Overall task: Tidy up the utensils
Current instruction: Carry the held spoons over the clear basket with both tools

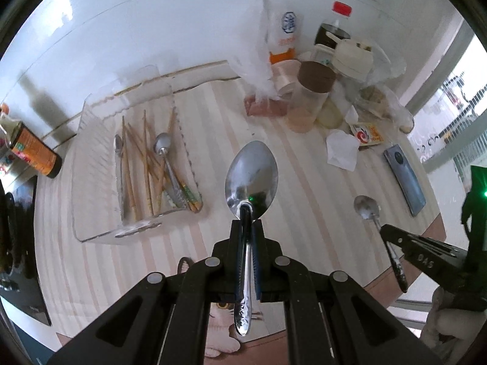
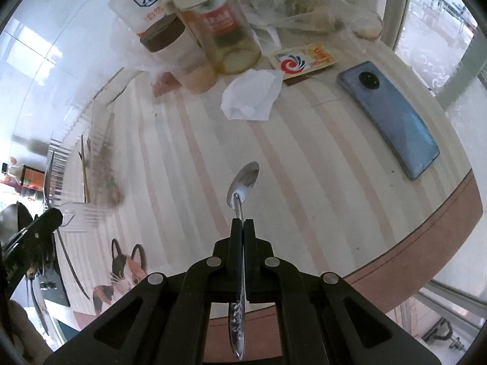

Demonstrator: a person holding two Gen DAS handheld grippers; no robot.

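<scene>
Far-left of both raised grippers, clear plastic tray (image 1: 91, 164) lengthwise near-to-far; nearer it, left gripper (image 1: 247, 223) clenched on large spoon (image 1: 251, 179); right gripper (image 2: 242, 222) clenched on small spoon (image 2: 245, 179), bowls pointing far.

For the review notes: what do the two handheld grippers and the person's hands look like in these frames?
Both grippers, left gripper and right gripper, are matte black, with flat paired fingers on scissor-like linkage arms joined by round silver pivot pins. The left gripper's pads show blue edges. Seen from the left wrist view, the right gripper carries embossed lettering and a green light behind it. The hand under it seems to wear a pale knitted glove.
</scene>
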